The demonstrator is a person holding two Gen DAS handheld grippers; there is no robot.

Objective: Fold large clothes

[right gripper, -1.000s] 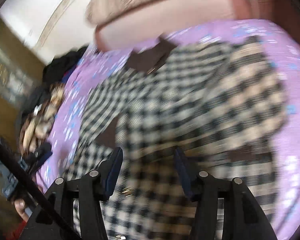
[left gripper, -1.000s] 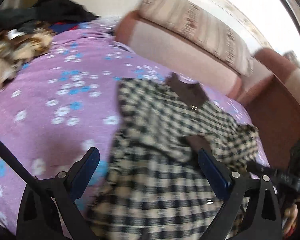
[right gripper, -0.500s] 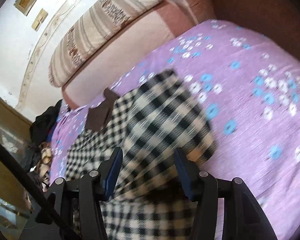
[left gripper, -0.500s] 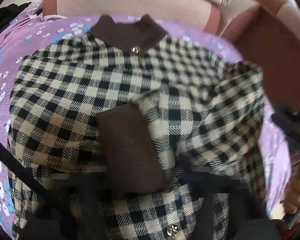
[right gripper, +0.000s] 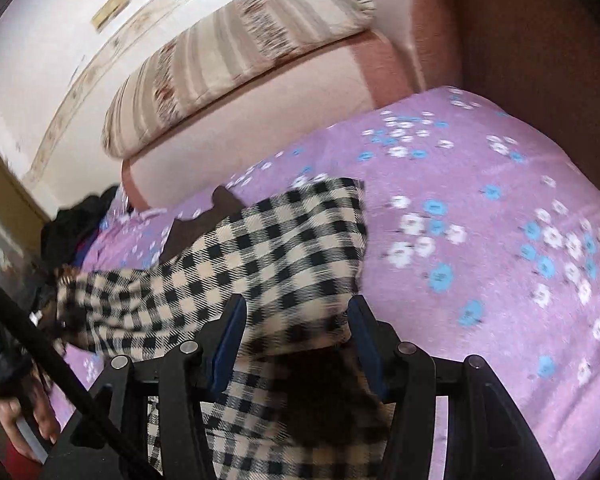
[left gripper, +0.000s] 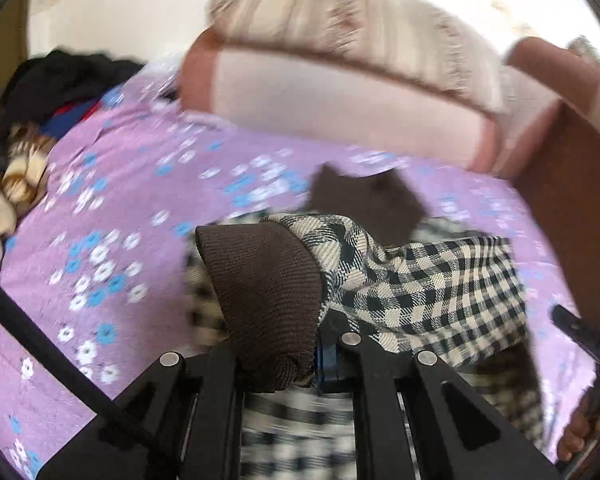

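While your left gripper points down at the bed, its jaws have just been closing and now pinch the brown ribbed knit cuff of the black-and-cream checked jacket, so the sleeve lifts off the fabric below it. Your right gripper has its blue-padded jaws standing partly apart, with a raised fold of the same checked cloth between them; whether the pads press on that fold you cannot tell from this view. Your left hand shows at the lower left edge of the right wrist view. Under both tools, the jacket lies on a purple bedspread with blue and white flowers, its dark brown collar pointing away from you. Beyond the collar sits a pink bolster with reddish-brown ends, topped by a beige striped cushion. Far to the left lies a blurred heap of dark and patterned clothes.
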